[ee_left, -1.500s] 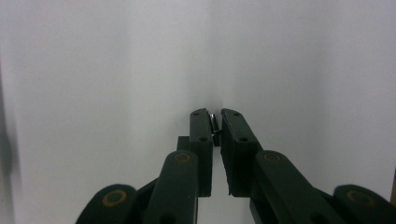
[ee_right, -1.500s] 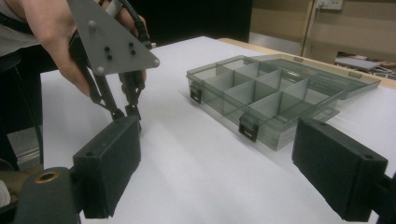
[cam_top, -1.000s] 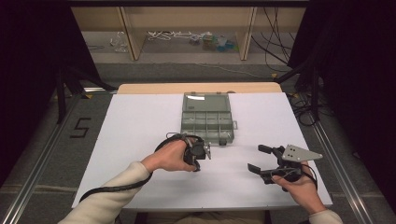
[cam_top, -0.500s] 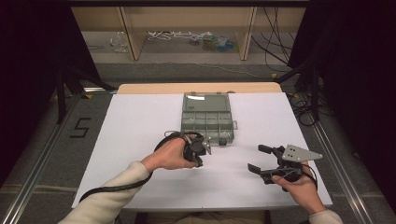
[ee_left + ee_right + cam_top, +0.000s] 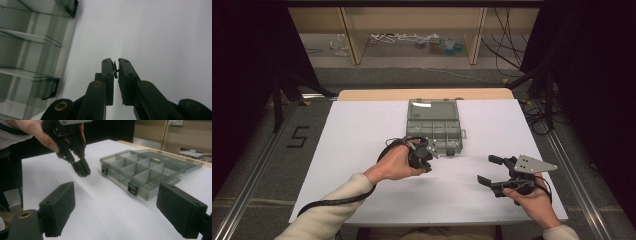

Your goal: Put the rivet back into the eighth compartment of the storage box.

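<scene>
The white desk [image 5: 362, 150] carries an open grey box [image 5: 433, 127] with empty compartments, its lid laid back. Just in front of the box, the left gripper [image 5: 115, 65] points down at the desk, its jaws pinching a small dark screw [image 5: 115, 70]. The right gripper [image 5: 492, 172] rests well apart, jaws spread wide and empty

- A single digit "5" [image 5: 298, 136] is marked in dark strokes on the grey floor [image 5: 257, 150] to the left of the table, seen in the high view.
- No other text can be read.
</scene>
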Demonstrator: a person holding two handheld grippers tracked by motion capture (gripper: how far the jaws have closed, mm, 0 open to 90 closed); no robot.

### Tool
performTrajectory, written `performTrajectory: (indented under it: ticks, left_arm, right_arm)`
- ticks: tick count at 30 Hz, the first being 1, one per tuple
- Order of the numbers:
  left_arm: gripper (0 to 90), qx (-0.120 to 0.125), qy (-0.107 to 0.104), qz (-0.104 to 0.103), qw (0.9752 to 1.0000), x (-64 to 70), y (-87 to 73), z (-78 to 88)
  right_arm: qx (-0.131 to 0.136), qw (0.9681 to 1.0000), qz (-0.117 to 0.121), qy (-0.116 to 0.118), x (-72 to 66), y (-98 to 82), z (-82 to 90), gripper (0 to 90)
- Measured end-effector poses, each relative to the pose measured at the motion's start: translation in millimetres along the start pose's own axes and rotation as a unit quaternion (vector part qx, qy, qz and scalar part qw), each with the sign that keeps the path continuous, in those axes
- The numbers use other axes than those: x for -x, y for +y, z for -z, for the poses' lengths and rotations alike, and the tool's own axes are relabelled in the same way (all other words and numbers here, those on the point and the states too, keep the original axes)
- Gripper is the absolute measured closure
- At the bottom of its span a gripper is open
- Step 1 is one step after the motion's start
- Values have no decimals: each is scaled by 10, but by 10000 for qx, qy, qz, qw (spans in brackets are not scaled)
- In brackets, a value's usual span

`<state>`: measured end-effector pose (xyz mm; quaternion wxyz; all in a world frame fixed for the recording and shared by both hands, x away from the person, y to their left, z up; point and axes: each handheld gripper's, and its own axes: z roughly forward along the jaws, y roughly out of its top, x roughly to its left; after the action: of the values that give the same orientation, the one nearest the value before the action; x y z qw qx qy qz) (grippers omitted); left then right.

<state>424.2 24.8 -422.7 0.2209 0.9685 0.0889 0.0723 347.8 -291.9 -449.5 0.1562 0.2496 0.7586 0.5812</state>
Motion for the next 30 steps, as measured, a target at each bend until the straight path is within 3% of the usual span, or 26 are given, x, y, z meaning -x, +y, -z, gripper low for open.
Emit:
performTrajectory:
  ticks: [3, 6, 9, 10, 13, 19, 20, 23, 24, 27, 28, 29, 30]
  left_arm:
    - [830, 87, 85, 156, 9998, -22, -3, 16]
    - [830, 458, 224, 453, 9977, -47, -19, 26]
    - [829, 599, 266, 510, 9965, -60, -22, 38]
    - [829, 888, 305, 624, 9936, -50, -21, 40]
    - [829, 881, 369, 498, 9942, -73, -19, 66]
    - [829, 1087, 486, 511, 9916, -106, -25, 99]
    - [829, 1248, 510, 699, 9884, -101, -18, 90]
    - [829, 1237, 520, 601, 9891, -128, -19, 113]
    - [829, 1453, 569, 810, 9844, -120, -6, 98]
    - [829, 1482, 567, 798, 9841, -139, 5, 105]
    - [829, 1622, 601, 914, 9807, -136, 16, 97]
    - [829, 1645, 613, 918, 9802, -140, 23, 98]
    - [829, 1766, 680, 969, 9771, -143, 40, 96]
  right_arm:
    - [-6, 10000, 2, -6, 1, 0, 1, 165]
    - [-12, 10000, -9, -5, -2, 1, 3, 165]
    - [-9, 10000, -8, -5, -2, 1, 3, 165]
    - [-6, 10000, -3, -5, -1, 0, 3, 165]
    - [-2, 10000, -5, -4, 0, 0, 3, 165]
    - [-6, 10000, -6, -9, -1, 1, 3, 165]
    - [14, 10000, 23, -15, 3, 1, 0, 165]
    - [15, 10000, 18, -16, 3, 1, 1, 165]
    - [19, 10000, 20, -18, 3, 1, 1, 165]
    - [26, 10000, 23, -16, 5, 0, -1, 165]
    - [52, 10000, -6, 21, 4, -2, -6, 165]
    - [48, 10000, 16, 3, 6, -1, -4, 165]
    - [24, 10000, 18, -16, 4, 1, 0, 165]
